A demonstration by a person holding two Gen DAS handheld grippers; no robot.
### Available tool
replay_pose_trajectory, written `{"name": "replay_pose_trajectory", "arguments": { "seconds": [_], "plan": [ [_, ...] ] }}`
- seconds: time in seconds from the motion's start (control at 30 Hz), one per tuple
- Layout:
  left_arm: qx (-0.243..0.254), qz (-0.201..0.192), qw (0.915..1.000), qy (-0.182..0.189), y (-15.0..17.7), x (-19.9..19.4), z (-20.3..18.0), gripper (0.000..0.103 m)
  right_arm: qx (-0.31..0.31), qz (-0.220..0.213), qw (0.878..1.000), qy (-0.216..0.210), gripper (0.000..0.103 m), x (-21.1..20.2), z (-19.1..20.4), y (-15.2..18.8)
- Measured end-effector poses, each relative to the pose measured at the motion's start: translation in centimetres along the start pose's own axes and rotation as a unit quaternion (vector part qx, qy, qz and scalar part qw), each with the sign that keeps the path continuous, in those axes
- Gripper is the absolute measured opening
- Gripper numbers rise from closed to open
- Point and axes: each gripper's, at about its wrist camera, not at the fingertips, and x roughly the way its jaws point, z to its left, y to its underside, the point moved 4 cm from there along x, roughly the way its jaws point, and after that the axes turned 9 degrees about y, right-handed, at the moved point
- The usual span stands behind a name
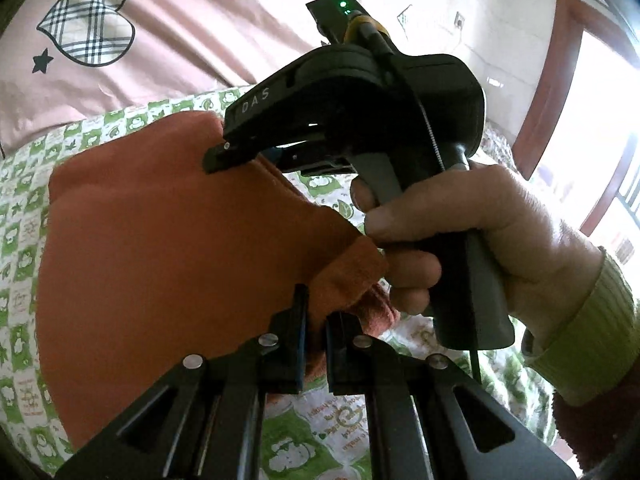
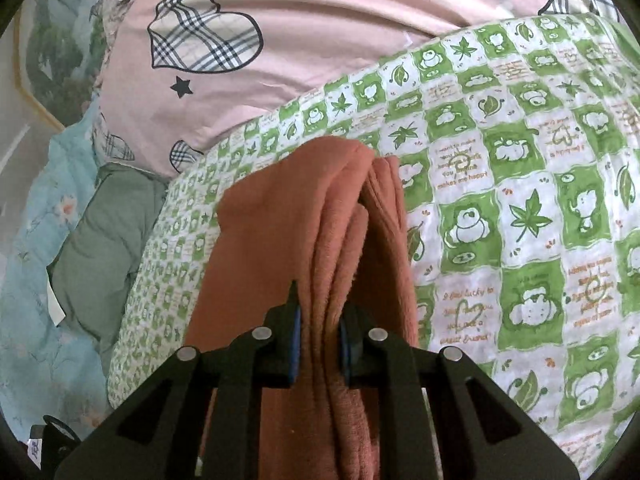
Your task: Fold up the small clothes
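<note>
The left tongs (image 1: 316, 344) pinch a cuff-like corner of the orange garment (image 1: 160, 240), which hangs ahead of them above the green checked bed cover (image 1: 24, 216). It looks soft, fleecy and light, so it will sag and needs holding at hems or corners. The right tongs (image 2: 320, 348) are closed on several bunched layers of the same garment (image 2: 312, 216), draping forward from between their pads.

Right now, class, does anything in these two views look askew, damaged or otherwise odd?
Nothing stands out. The orange garment hangs bunched in several layers between the left gripper and right gripper, both clamped on it, above the green checked sheet. No tear or stain shows.
</note>
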Motion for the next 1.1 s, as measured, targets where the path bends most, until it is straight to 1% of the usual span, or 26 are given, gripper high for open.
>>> {"name": "replay_pose_trajectory", "arguments": {
  "seconds": [0.1, 0.13, 0.2, 0.23, 0.27, 0.33, 0.4, 0.43, 0.47, 0.5, 0.53, 0.6, 0.67, 0.77, 0.83, 0.87, 0.9, 1.0, 1.1],
  "plan": [
    [-0.009, 0.013, 0.9998, 0.008, 0.0, 0.7, 0.6, 0.007, -0.003, 0.007, 1.0, 0.02, 0.018, 0.6, -0.4, 0.6],
    [-0.015, 0.017, 0.9997, 0.01, 0.2, 0.7, 0.9, 0.011, -0.002, 0.007, 1.0, 0.026, 0.021, 0.6, -0.6, 0.7],
    [-0.024, 0.02, 0.9994, 0.017, 0.7, 0.1, 1.1, 0.016, -0.001, -0.001, 0.999, 0.034, 0.022, 0.0, -0.7, 1.1],
    [-0.03, 0.021, 0.9991, 0.021, 0.9, -0.3, 1.3, 0.024, -0.002, -0.003, 0.999, 0.04, 0.024, -0.4, -0.8, 1.2],
    [-0.033, 0.02, 0.999, 0.022, 1.2, -1.0, 1.7, 0.034, -0.004, -0.008, 0.999, 0.048, 0.025, -1.0, -0.8, 1.3],
    [-0.045, 0.017, 0.9987, 0.018, 1.7, -2.8, 2.7, 0.044, -0.009, -0.021, 0.998, 0.062, 0.028, -2.1, -0.9, 1.6],
    [-0.063, 0.008, 0.9978, 0.017, 2.1, -4.8, 3.8, 0.048, -0.009, -0.031, 0.997, 0.069, 0.031, -3.4, -1.1, 2.0],
    [-0.079, 0.0, 0.9968, 0.013, 2.3, -6.1, 5.0, 0.057, -0.006, -0.032, 0.997, 0.068, 0.037, -3.8, -1.2, 2.1],
    [-0.091, -0.006, 0.9958, 0.008, 2.3, -7.0, 5.7, 0.068, 0.001, -0.032, 0.997, 0.064, 0.042, -4.1, -1.4, 2.4],
    [-0.108, -0.015, 0.9941, -0.002, 2.4, -8.0, 6.9, 0.074, 0.012, -0.03, 0.998, 0.055, 0.056, -4.3, -1.7, 2.7],
    [-0.131, -0.025, 0.9909, -0.011, 2.5, -9.0, 8.6, 0.082, 0.017, -0.027, 0.998, 0.05, 0.062, -4.3, -1.8, 2.9],
    [-0.166, -0.031, 0.9855, -0.015, 2.7, -9.7, 11.3, 0.083, 0.028, -0.015, 0.999, 0.037, 0.063, -3.7, -2.1, 3.3],
    [-0.205, -0.03, 0.978, -0.022, 2.8, -9.5, 14.5, 0.083, 0.037, -0.005, 0.999, 0.029, 0.063, -3.1, -2.2, 3.6],
    [-0.24, -0.024, 0.9703, -0.018, 2.8, -8.4, 17.4, 0.083, 0.052, 0.004, 0.999, 0.007, 0.063, -2.2, -2.2, 3.8],
    [-0.257, -0.018, 0.9663, 0.001, 2.8, -7.6, 18.2, 0.082, 0.059, 0.009, 0.998, -0.001, 0.063, -1.8, -2.3, 3.9],
    [-0.264, -0.015, 0.9641, 0.019, 2.7, -7.0, 18.7, 0.082, 0.061, 0.011, 0.998, -0.002, 0.063, -1.6, -2.3, 3.8],
    [-0.269, -0.012, 0.9626, 0.029, 2.7, -6.6, 18.9, 0.082, 0.061, 0.013, 0.998, -0.002, 0.063, -1.4, -2.3, 3.8],
    [-0.282, -0.001, 0.9589, 0.032, 2.9, -5.0, 19.8, 0.082, 0.06, 0.023, 0.998, -0.001, 0.063, -0.9, -2.4, 3.8],
    [-0.301, 0.007, 0.9526, 0.046, 3.1, -3.1, 21.2, 0.081, 0.059, 0.032, 0.998, -0.004, 0.063, -0.3, -2.3, 3.9]
  ]
}}
